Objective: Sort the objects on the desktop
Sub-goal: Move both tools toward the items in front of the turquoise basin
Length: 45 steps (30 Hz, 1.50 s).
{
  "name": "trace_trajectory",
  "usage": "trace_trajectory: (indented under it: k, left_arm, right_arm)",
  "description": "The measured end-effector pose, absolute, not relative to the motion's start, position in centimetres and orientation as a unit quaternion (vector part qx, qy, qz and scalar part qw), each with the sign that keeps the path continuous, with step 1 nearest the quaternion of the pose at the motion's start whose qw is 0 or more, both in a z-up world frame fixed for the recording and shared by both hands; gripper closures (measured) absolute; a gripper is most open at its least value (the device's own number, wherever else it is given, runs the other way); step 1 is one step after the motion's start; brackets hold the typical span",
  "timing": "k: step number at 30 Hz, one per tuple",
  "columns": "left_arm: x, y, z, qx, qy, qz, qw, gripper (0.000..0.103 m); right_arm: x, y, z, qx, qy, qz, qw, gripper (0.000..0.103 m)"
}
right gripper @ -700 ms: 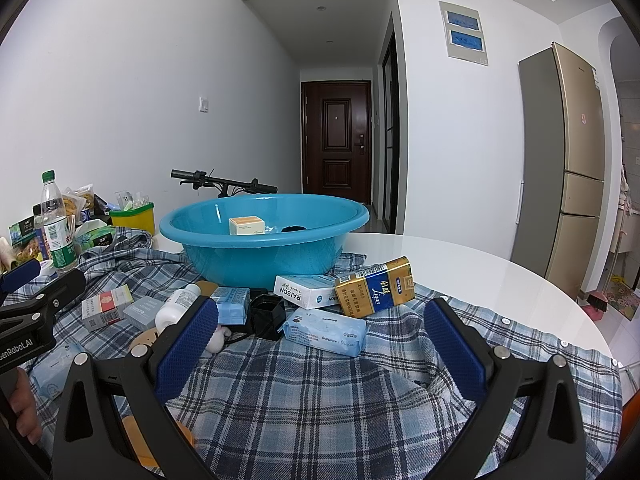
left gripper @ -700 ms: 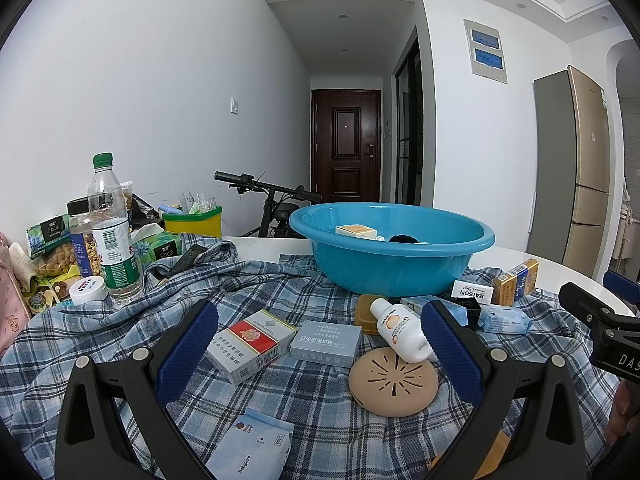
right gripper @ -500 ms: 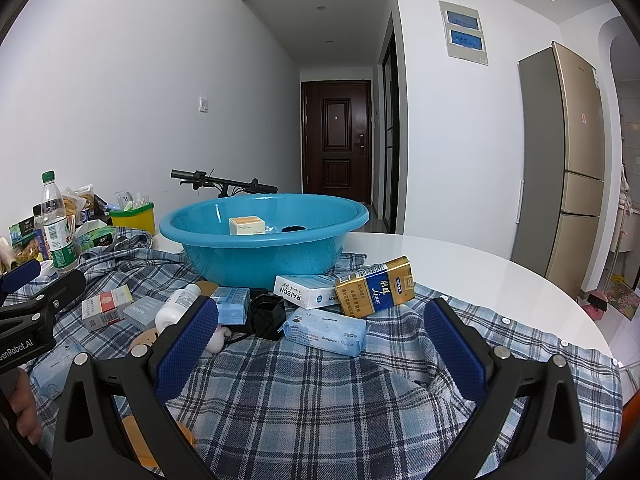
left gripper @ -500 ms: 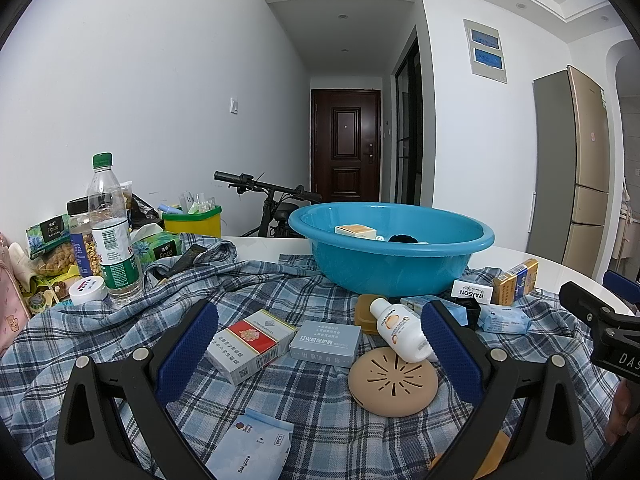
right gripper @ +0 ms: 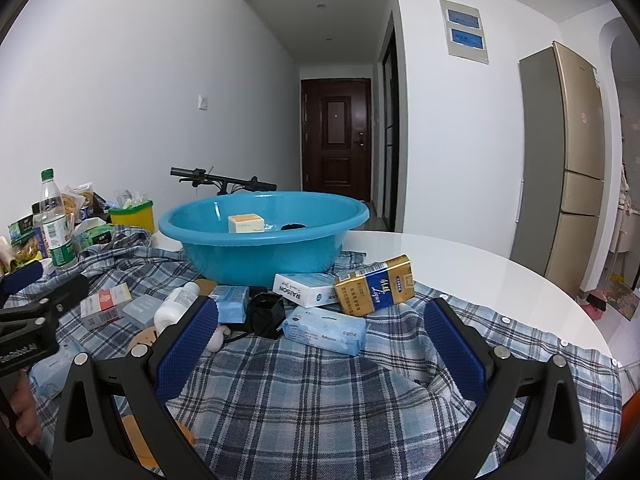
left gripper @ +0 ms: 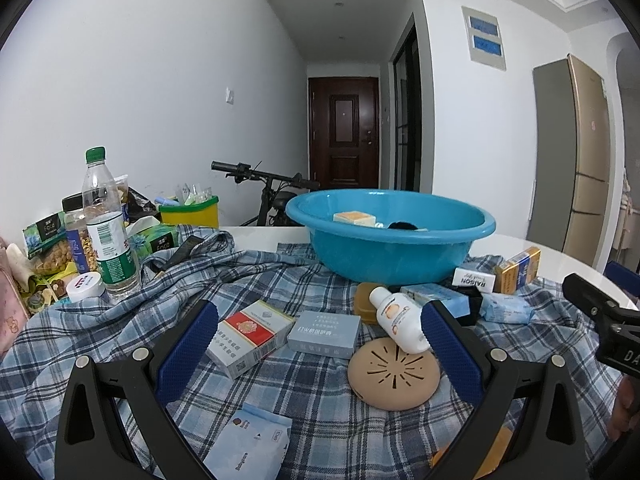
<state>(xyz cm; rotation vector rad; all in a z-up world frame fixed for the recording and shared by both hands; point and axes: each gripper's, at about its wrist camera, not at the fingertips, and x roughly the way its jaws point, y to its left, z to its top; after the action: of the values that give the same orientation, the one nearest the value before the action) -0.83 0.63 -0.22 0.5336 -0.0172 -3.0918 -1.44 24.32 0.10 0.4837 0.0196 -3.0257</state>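
Two things already lie in the blue basin [left gripper: 394, 254]: a small orange-topped box [left gripper: 355, 218] and something dark beside it that I cannot make out. Everything else is scattered on the plaid cloth [left gripper: 312, 392] covering the bench, just in front of the basin, so by my reckoning the sorting is barely begun and this is a pause between picks.

Both pairs of tongs hover above the cloth with jaws spread wide and nothing between them. Ahead of the left tongs [left gripper: 318, 342] lie a red-and-white cigarette pack [left gripper: 250, 338], touching a grey-blue flat box [left gripper: 325, 330] at one corner, a white bottle [left gripper: 400, 318] resting partly on a tan round disc [left gripper: 394, 374], and a pale blue packet [left gripper: 248, 446] nearest the person. Ahead of the right tongs [right gripper: 320, 342] lie a soft blue tissue pack [right gripper: 325, 330], a gold-and-blue cigarette pack [right gripper: 374, 284] leaning on a white carton marked RAISON [right gripper: 306, 289], and a small black open-topped box [right gripper: 266, 314].

Next, I'd guess, one pair drops onto the nearest item. The tissue pack sits almost centred for the right tongs; it looks soft and would squash, so a gentle squeeze across its short side suits. The cigarette packs are rigid and simpler to grip. The bottle, lying on its side, might roll off the disc if nudged.
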Motion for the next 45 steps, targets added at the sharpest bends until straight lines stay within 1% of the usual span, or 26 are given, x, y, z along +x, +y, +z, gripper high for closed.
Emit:
trace_trajectory:
  k: [11,16,20,24,29,34,37,40,45]
  left_arm:
    - [-1.4,0.3,-0.3,0.194,0.001,-0.981,0.011,0.000]
    - [-1.2,0.0,0.7,0.184,0.001,-0.983,0.011,0.000]
    - [-1.1,-0.1,2.2,0.173,0.004,-0.985,0.004,0.000]
    - [-1.5,0.0,4.2,0.173,0.003,-0.985,0.004,0.000]
    - [-2.4,0.5,6.0,0.190,-0.002,-0.982,0.004,0.000]
    - [-3.1,0.1,8.6,0.181,0.011,-0.983,0.017,0.000]
    - [-3.6,0.1,10.2,0.176,0.004,-0.984,0.023,0.000]
    - [-4.2,0.5,11.5,0.184,-0.008,-0.983,0.029,0.000]
    - [-5.2,0.8,13.3,0.203,-0.002,-0.979,0.013,0.000]
  right_arm:
    - [-2.1,24.9,0.0,0.178,-0.009,-0.983,0.044,0.001]
    - [-1.8,24.3,0.2,0.177,0.007,-0.983,0.049,0.001]
    - [-1.9,24.7,1.0,0.182,-0.010,-0.982,0.052,0.001]
    - [-2.2,25.0,2.5,0.184,-0.012,-0.981,0.050,0.001]
    - [-2.8,24.6,4.6,0.195,0.004,-0.979,0.054,0.001]
    - [-3.6,24.7,7.1,0.198,-0.007,-0.979,0.053,0.001]
    - [-4.1,24.8,8.7,0.198,-0.009,-0.979,0.050,0.001]
    - [-4.6,24.6,10.5,0.193,0.004,-0.980,0.048,0.001]
    - [-5.5,24.1,12.6,0.190,0.023,-0.980,0.055,0.001]
